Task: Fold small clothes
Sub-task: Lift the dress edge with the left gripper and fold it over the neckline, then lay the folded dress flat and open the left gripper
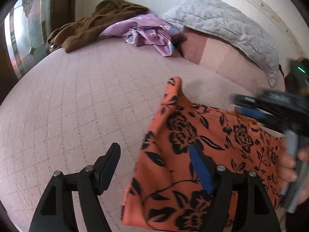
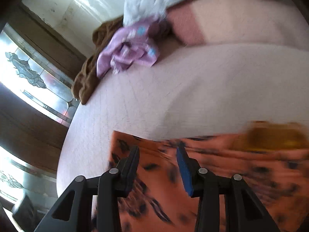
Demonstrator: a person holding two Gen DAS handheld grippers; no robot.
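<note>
An orange garment with black flowers (image 1: 195, 154) lies partly folded on the pale quilted bed (image 1: 81, 100), one corner sticking up at its far left. My left gripper (image 1: 154, 152) stands open at the garment's left edge. Its right finger is over the cloth and its left finger over bare bedding, with nothing pinched. My right gripper (image 1: 249, 110), held by a hand (image 1: 289, 166), hovers blurred over the garment's far right edge. In the right wrist view the right gripper (image 2: 158, 152) has its pads apart above the orange garment (image 2: 222, 166), with no cloth between them.
At the head of the bed lie a brown garment (image 1: 92, 25), a crumpled purple garment (image 1: 146, 31), a grey quilted pillow (image 1: 222, 23) and a pink pillow (image 1: 195, 46). A mustard cloth (image 2: 274, 135) shows by the orange garment's far edge. A stained-glass window (image 2: 29, 73) is beyond the bed's left edge.
</note>
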